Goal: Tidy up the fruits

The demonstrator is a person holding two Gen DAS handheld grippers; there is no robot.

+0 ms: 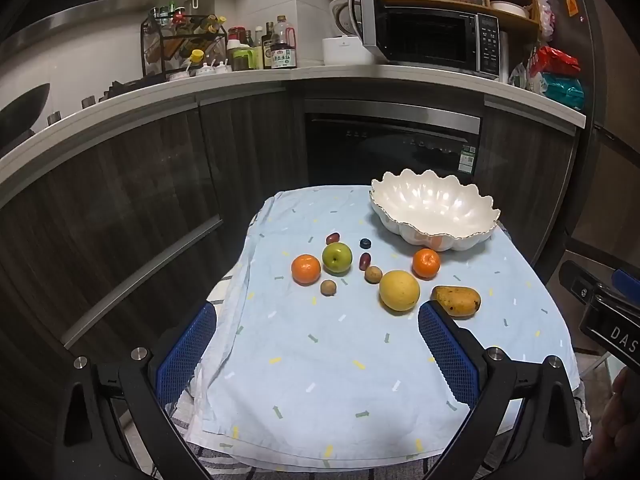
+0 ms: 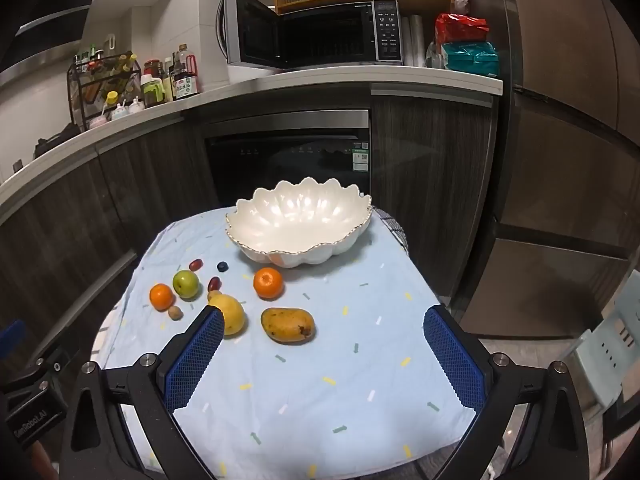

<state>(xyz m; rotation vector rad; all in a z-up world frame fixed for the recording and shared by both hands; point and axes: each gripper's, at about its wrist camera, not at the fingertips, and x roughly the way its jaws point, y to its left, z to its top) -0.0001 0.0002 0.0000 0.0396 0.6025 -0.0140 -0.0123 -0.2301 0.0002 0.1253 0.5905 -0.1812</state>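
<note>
Both the left gripper (image 1: 318,360) and right gripper (image 2: 324,356) hang over the pale blue patterned tablecloth (image 2: 320,380), jaws spread fully wide, holding nothing. The spotty yellow-orange mango (image 2: 288,325) lies flat near the middle, long axis left-right. The round yellow citrus fruit (image 2: 232,314) is partly hidden behind the right gripper's blue pad. The white scalloped ceramic bowl (image 2: 300,224) is at the back.

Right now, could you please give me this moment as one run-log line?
stage: start | left gripper: open, empty | right gripper: open, empty | bowl: empty | fruit: all on tablecloth, mango nearest
</note>
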